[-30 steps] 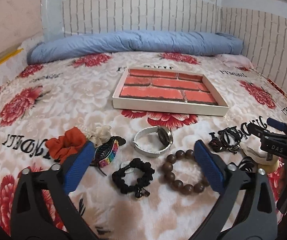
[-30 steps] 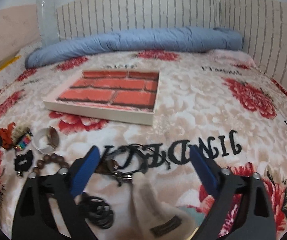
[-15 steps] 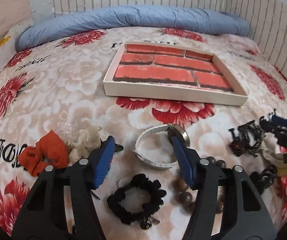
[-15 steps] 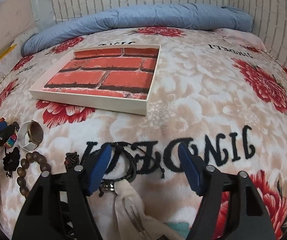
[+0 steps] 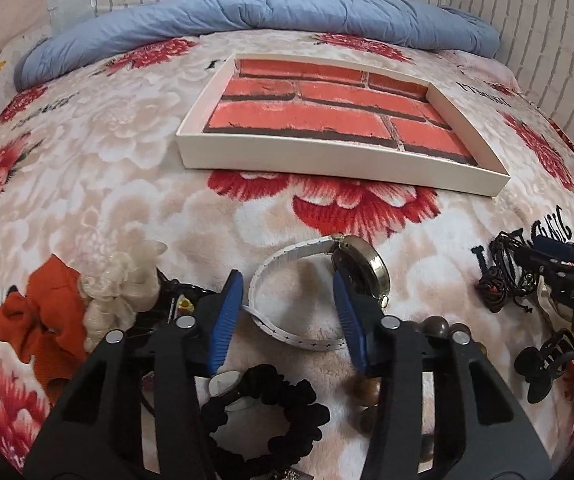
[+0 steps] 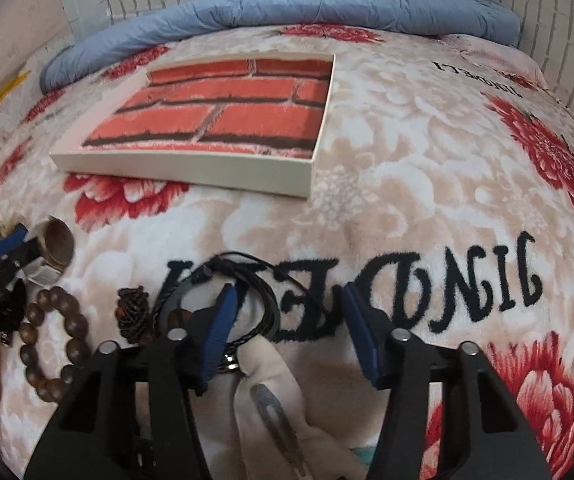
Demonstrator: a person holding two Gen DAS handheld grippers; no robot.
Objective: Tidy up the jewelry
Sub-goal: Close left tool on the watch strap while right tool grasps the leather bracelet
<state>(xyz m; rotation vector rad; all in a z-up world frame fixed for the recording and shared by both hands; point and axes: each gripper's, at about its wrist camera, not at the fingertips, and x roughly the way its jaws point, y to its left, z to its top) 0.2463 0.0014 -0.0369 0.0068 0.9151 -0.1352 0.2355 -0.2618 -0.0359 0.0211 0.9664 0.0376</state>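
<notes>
Honestly, my left tongs (image 5: 289, 312) gape around the white watch (image 5: 319, 284); closing off-centre could flick it away. Right tongs (image 6: 287, 328) hang released over the black cords (image 6: 247, 304).

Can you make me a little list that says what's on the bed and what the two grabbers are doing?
tray: white tray, brick-pattern floor, nothing inside
left gripper: open, fingers either side of the watch
right gripper: open, over black cords
bead bracelet: brown, on blanket
scrunchies: orange, cream, black
hair claw: black
</notes>
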